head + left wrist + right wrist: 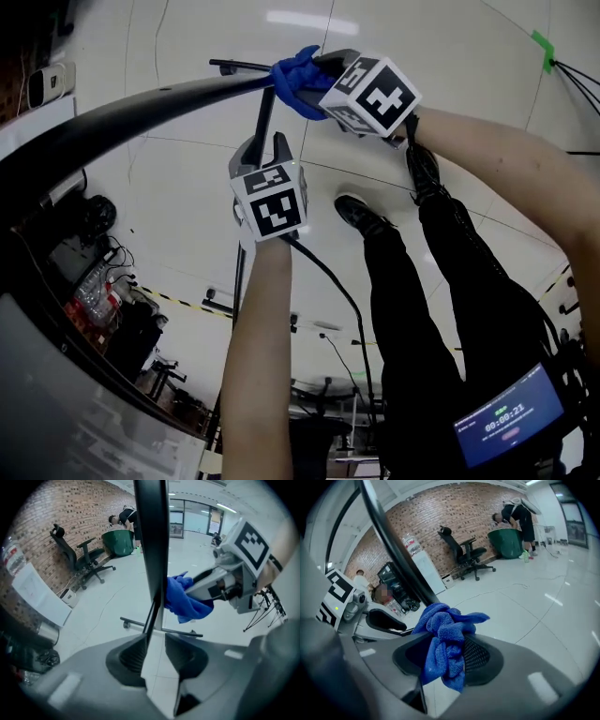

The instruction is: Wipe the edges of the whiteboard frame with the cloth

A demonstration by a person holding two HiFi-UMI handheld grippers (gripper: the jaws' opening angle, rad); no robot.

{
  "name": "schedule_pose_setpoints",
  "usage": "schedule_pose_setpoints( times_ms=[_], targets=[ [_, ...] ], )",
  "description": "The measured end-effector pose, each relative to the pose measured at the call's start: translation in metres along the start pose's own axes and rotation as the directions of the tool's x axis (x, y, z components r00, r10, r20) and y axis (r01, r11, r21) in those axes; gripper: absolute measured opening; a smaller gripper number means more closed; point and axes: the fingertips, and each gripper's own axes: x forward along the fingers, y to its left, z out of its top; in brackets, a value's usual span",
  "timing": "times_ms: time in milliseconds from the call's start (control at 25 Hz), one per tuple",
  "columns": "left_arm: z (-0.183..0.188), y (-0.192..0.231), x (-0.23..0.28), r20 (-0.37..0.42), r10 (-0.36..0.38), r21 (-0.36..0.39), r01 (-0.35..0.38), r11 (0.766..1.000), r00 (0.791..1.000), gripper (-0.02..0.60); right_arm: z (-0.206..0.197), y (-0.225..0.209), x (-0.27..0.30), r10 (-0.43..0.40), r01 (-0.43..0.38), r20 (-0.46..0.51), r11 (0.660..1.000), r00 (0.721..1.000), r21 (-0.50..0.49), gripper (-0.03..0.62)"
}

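The right gripper [445, 654] has its jaws clamped on the blue cloth [446, 623], which bunches up between the pads and hangs out below them. The top of the bunch touches the dark frame [396, 559], which rises up and to the left in the right gripper view.

The left gripper [157, 645] has its jaws a little apart. The thin edge of the frame runs down between them and lies against one pad, with pale floor [105, 604] showing in the gap to the other. Whether that pad presses on the frame cannot be told.

In the left gripper view the cloth sits against the right side of the frame, above the jaws, with the right gripper's marker cube [251, 543] behind it. Past the jaws the frame meets a dark foot bar [183, 632] lying on the floor.

In the head view the left gripper is below the right one, both at the frame. The cloth is at the corner where the curved upper edge meets the upright. The person's legs [422, 291] and shoes stand just right of the grippers.

Further off are a brick wall [61, 513], an office chair [77, 557] and a green bin [119, 542] with another person [124, 516] bent over it.
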Motion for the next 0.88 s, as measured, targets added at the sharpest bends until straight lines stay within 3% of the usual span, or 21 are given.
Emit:
schedule_pose_setpoints(
  times_ms=[200, 400, 480, 560, 680, 800, 880],
  targets=[
    [-0.013, 0.006, -0.019, -0.022, 0.035, -0.045, -0.036, 0.998, 0.999, 0.121, 0.033, 0.027, -0.010, -0.037, 0.039, 0.014, 0.971, 0.999, -0.236, 0.186],
    [-0.065, 0.046, -0.047, -0.028, 0.035, -0.189, -0.040, 0.981, 0.999, 0.121, 0.048, 0.076, 0.024, -0.058, 0.062, 0.025, 0.972, 0.998, -0.227, 0.186],
    [-0.088, 0.053, -0.050, -0.031, 0.015, -0.261, -0.023, 0.965, 0.999, 0.121, 0.056, 0.103, 0.037, -0.026, 0.039, 0.045, 0.951, 0.999, -0.308, 0.183],
    [-0.108, 0.062, -0.051, -0.032, 0.012, -0.289, -0.020, 0.957, 0.999, 0.121, 0.070, 0.130, 0.051, -0.008, 0.047, 0.090, 0.897, 0.996, -0.440, 0.179],
    [-0.123, 0.072, -0.044, -0.016, 0.015, -0.288, -0.019, 0.958, 1.000, 0.121, 0.079, 0.128, 0.082, -0.105, 0.160, 0.129, 0.808, 0.986, -0.567, 0.179],
    [-0.127, 0.073, -0.049, 0.013, -0.001, -0.310, 0.005, 0.951, 1.000, 0.121, 0.065, 0.127, 0.104, -0.188, 0.197, 0.088, 0.706, 0.978, -0.680, 0.179],
    [-0.128, 0.075, -0.060, 0.037, -0.015, -0.324, 0.026, 0.946, 0.999, 0.121, 0.054, 0.134, 0.115, -0.204, 0.180, 0.054, 0.668, 0.977, -0.722, 0.179]
  ],
)
